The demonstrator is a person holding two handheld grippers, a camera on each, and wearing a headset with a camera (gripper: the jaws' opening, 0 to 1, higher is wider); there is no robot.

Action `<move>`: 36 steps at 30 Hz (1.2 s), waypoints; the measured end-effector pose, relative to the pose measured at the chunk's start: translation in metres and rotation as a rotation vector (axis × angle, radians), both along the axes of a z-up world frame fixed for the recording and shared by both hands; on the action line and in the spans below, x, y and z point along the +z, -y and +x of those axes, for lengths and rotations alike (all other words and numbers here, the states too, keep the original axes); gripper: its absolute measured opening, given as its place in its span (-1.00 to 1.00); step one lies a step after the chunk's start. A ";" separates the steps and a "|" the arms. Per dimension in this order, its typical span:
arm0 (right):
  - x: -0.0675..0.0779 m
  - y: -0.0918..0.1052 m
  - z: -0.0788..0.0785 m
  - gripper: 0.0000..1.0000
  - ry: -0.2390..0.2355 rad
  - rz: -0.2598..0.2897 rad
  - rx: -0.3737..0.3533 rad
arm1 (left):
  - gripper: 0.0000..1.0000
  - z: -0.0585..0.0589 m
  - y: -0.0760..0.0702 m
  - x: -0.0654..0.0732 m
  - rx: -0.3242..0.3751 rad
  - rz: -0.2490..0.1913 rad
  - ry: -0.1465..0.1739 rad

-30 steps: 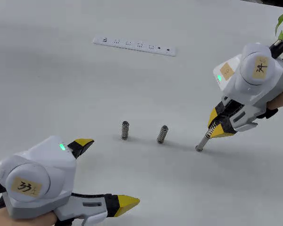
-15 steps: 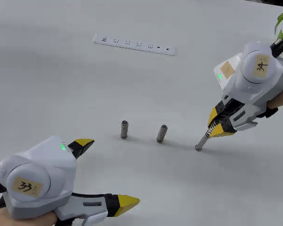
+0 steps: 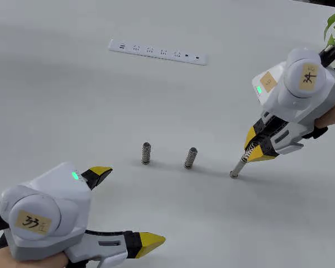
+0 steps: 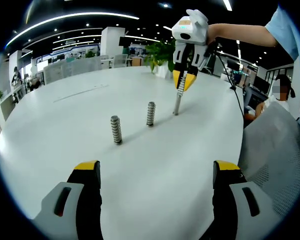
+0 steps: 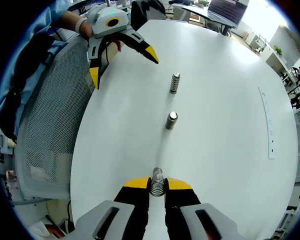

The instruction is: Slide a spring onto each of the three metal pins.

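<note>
the right gripper (image 3: 253,151) pinches a spring (image 3: 249,152) at the top of a pin (image 3: 237,168), while the left gripper (image 3: 135,204) hangs spread wide, holding nothing.

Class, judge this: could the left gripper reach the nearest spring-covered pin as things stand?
Probably yes: the left gripper has open jaws, and bare table lies between it and the nearest pin.
</note>
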State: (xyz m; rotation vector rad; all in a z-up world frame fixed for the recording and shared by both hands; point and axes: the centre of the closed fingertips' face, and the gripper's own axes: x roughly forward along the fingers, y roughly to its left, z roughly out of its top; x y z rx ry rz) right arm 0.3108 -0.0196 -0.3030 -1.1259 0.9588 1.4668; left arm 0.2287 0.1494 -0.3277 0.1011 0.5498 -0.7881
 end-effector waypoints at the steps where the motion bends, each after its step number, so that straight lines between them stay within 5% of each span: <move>1: 0.000 0.000 -0.002 -0.86 0.000 -0.001 0.002 | 0.84 0.000 0.000 0.000 -0.002 0.001 -0.003; 25: -0.003 0.000 0.000 -0.86 -0.004 0.000 0.002 | 0.82 0.000 0.001 -0.001 -0.005 0.002 -0.005; 36: -0.015 0.001 0.001 -0.85 -0.007 -0.020 0.011 | 0.81 0.000 -0.002 -0.002 0.000 0.004 -0.009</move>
